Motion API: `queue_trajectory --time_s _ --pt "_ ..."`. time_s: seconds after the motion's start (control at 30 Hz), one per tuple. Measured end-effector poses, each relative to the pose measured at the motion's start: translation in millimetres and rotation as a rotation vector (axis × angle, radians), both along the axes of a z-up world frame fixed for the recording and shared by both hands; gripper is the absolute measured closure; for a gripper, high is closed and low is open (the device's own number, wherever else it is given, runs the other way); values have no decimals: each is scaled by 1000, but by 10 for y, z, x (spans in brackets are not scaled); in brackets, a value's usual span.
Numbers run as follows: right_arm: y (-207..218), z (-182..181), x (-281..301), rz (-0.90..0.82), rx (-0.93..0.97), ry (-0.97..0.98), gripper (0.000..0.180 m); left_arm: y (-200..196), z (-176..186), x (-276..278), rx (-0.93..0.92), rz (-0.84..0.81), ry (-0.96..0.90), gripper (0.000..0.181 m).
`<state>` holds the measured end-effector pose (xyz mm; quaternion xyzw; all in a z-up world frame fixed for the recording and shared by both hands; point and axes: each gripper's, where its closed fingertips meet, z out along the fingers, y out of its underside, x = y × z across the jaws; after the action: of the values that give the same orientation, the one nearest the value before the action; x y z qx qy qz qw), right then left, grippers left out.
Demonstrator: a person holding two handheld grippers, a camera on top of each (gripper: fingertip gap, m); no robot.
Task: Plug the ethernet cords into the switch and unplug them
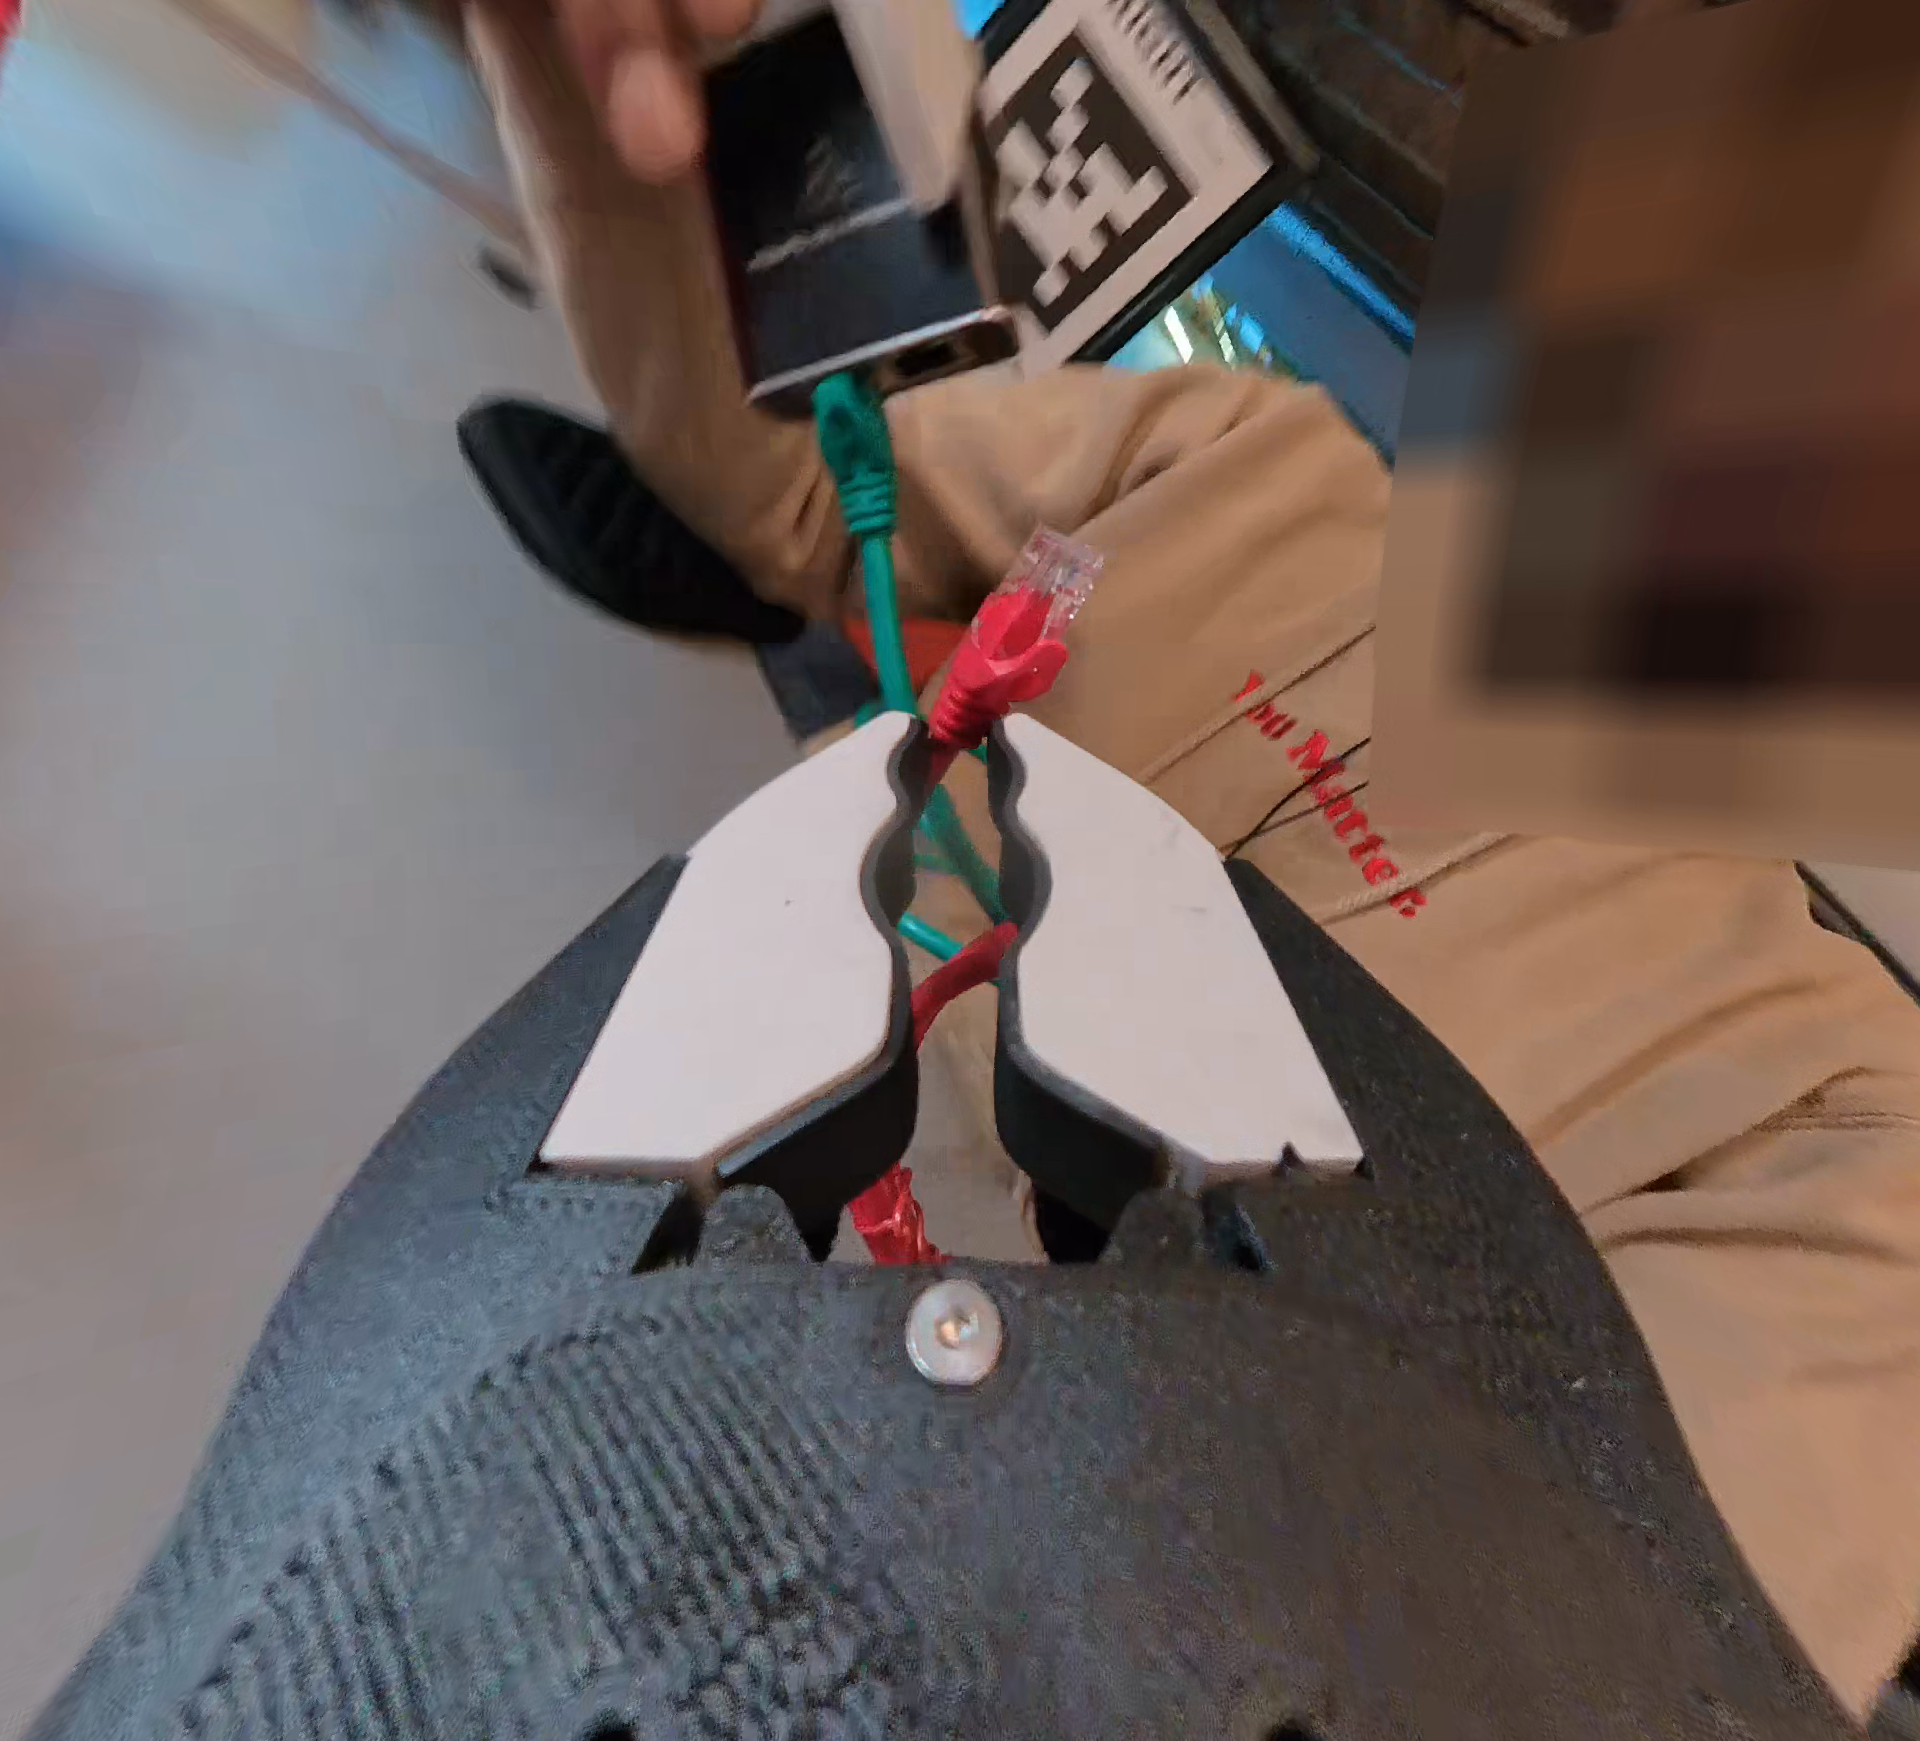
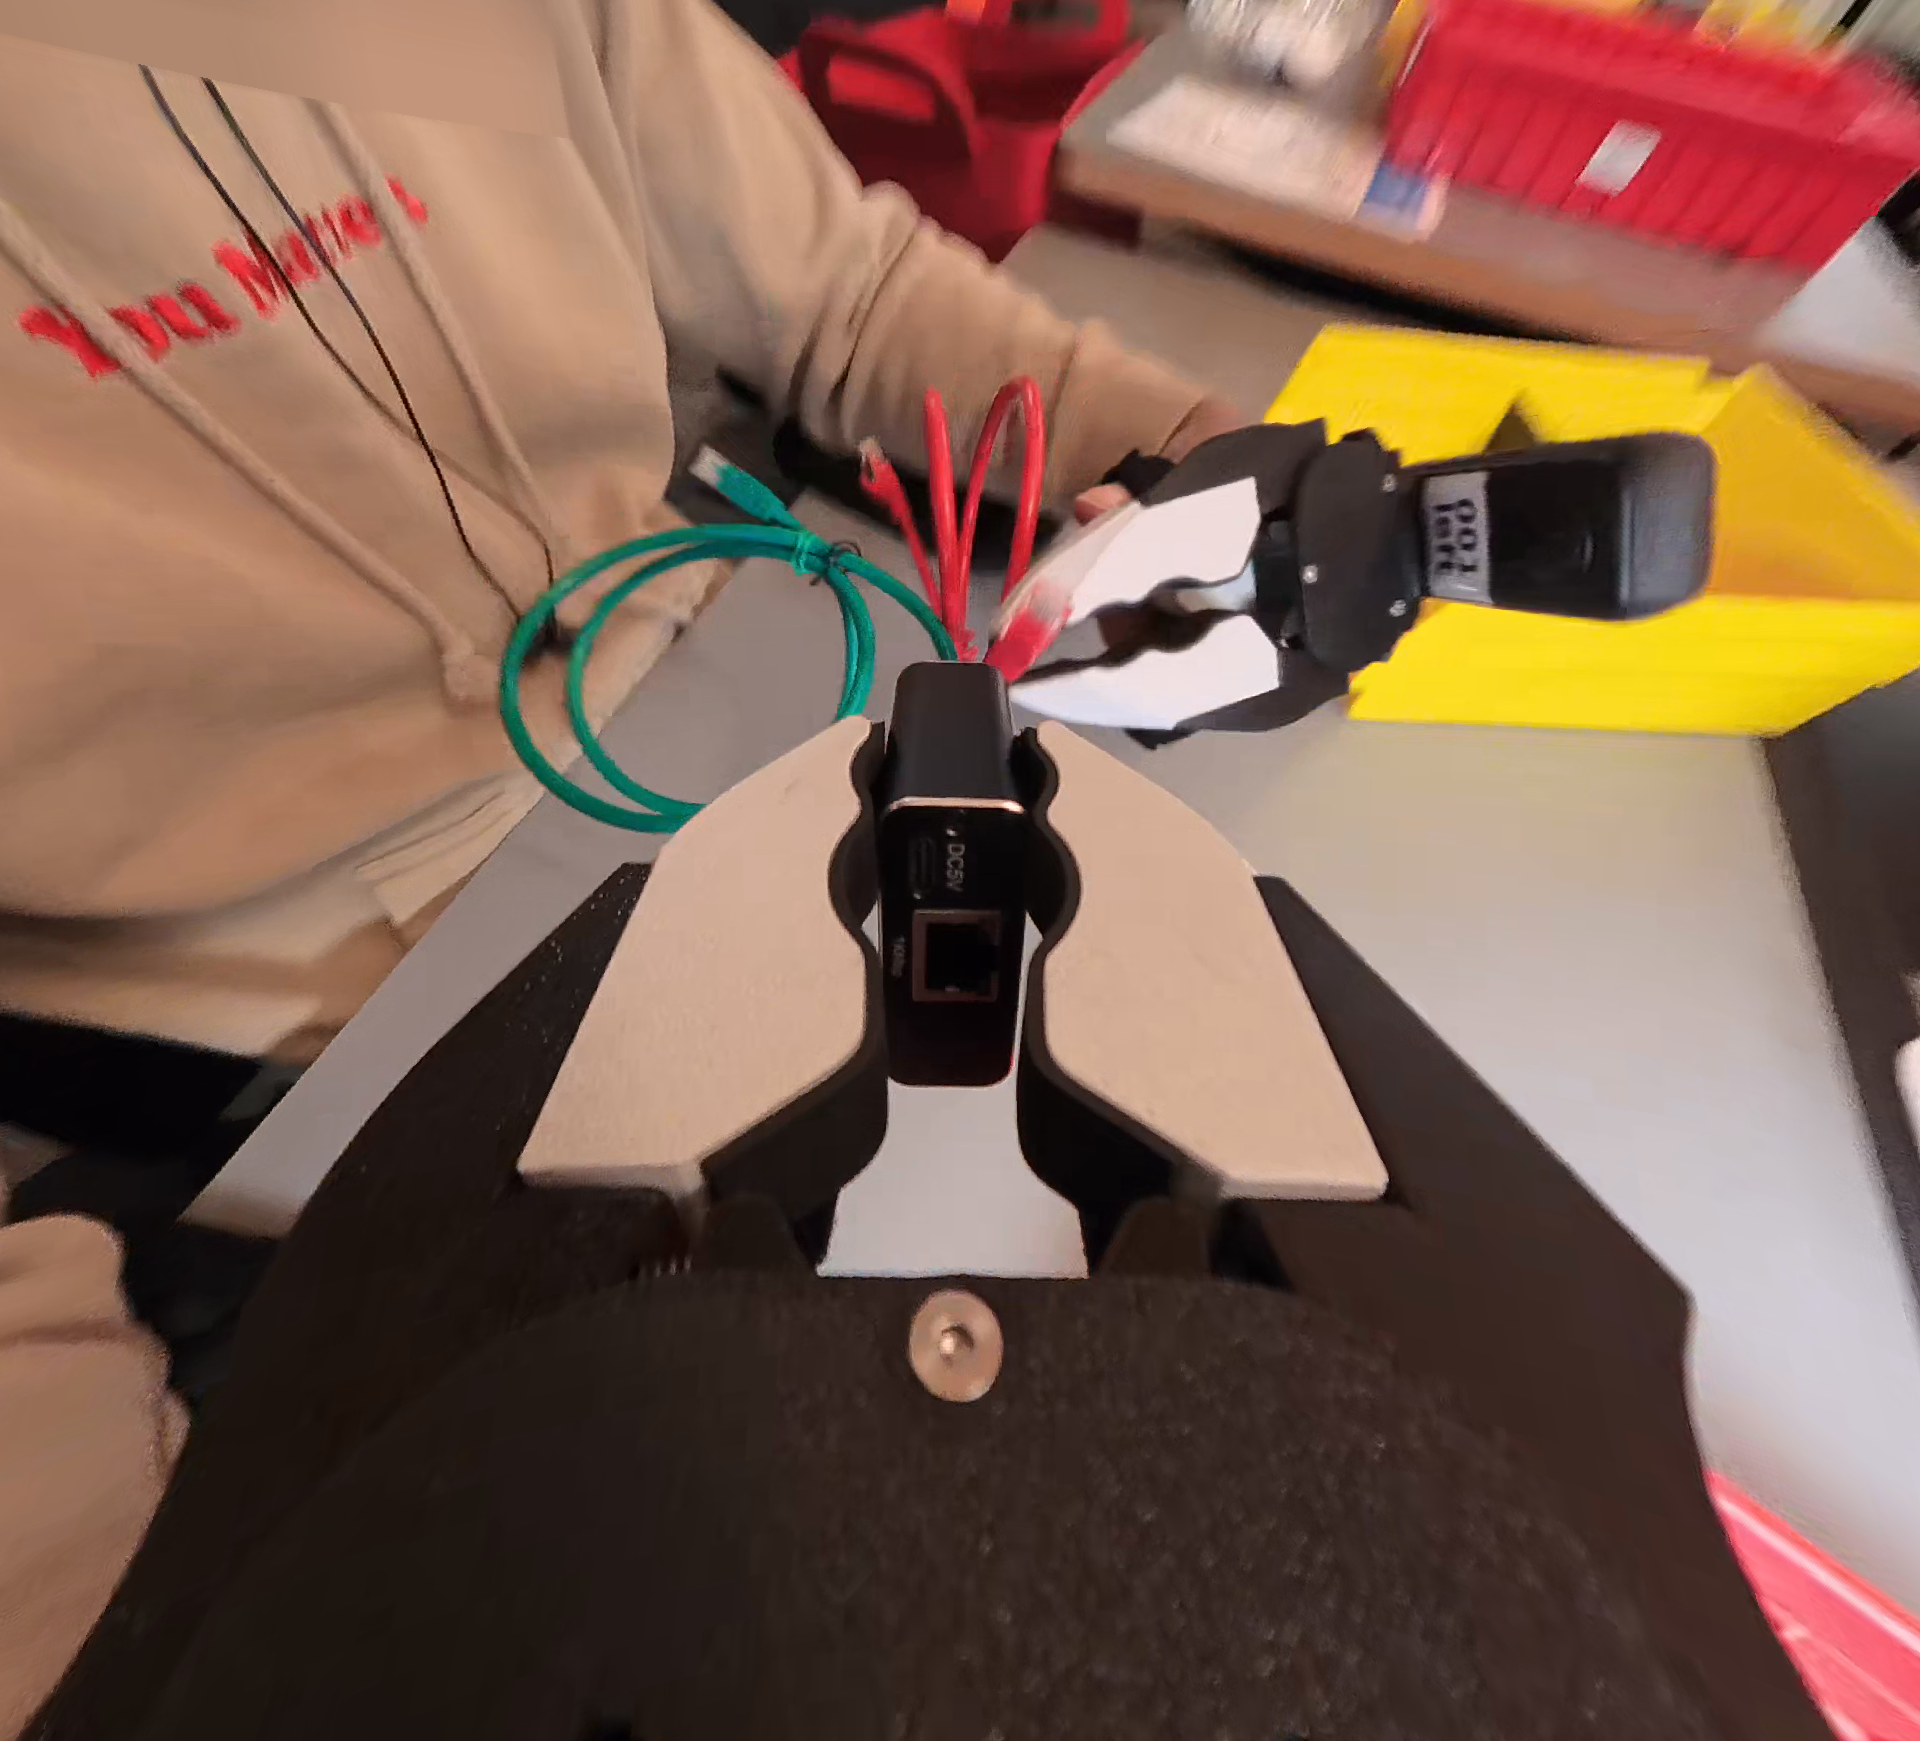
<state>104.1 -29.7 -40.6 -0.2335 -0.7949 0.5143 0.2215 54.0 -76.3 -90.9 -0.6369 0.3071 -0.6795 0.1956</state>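
Pinching the red cord (image 1: 1003,652) just behind its plug, the left gripper (image 1: 954,735) has narrow fingers; the right gripper (image 2: 951,735) clamps the black switch (image 2: 948,860), green cord (image 1: 862,486) plugged in.

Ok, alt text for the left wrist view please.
The left gripper pinches a red ethernet cord just behind its clear plug, aimed at a small black switch. A green cord is already plugged into the switch, which the other gripper holds.

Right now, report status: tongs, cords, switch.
Left tongs shut on red cord, plug free, short of switch. Right tongs shut on switch. Green cord already plugged in. Nothing blocking the open port.
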Motion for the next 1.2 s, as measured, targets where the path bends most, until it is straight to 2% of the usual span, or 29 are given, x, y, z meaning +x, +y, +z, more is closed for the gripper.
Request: queue_trajectory --time_s 0.13,0.23,0.4,0.63,0.83,1.03,1.2 --pt "-10 -243 -73 -6 39 -107 156 135 -644 3 -82 45 236 168" --pt "46 -317 -99 -30 46 -135 156 287 -888 -49 -65 132 356 169" --pt "158 -386 -124 -65 27 -158 156 526 -1021 -190 88 284 516 166" --pt "314 -487 -14 -119 35 -226 156 787 -1082 -351 446 438 808 161" --pt "465 -515 192 -159 -1 -261 156 837 -1001 -487 720 456 984 157" --pt "400 -484 556 -113 -2 -305 156 814 -1141 -393 764 400 1010 156" --pt "293 -368 915 -93 -65 -222 156 834 -1301 -241 815 332 1064 156"
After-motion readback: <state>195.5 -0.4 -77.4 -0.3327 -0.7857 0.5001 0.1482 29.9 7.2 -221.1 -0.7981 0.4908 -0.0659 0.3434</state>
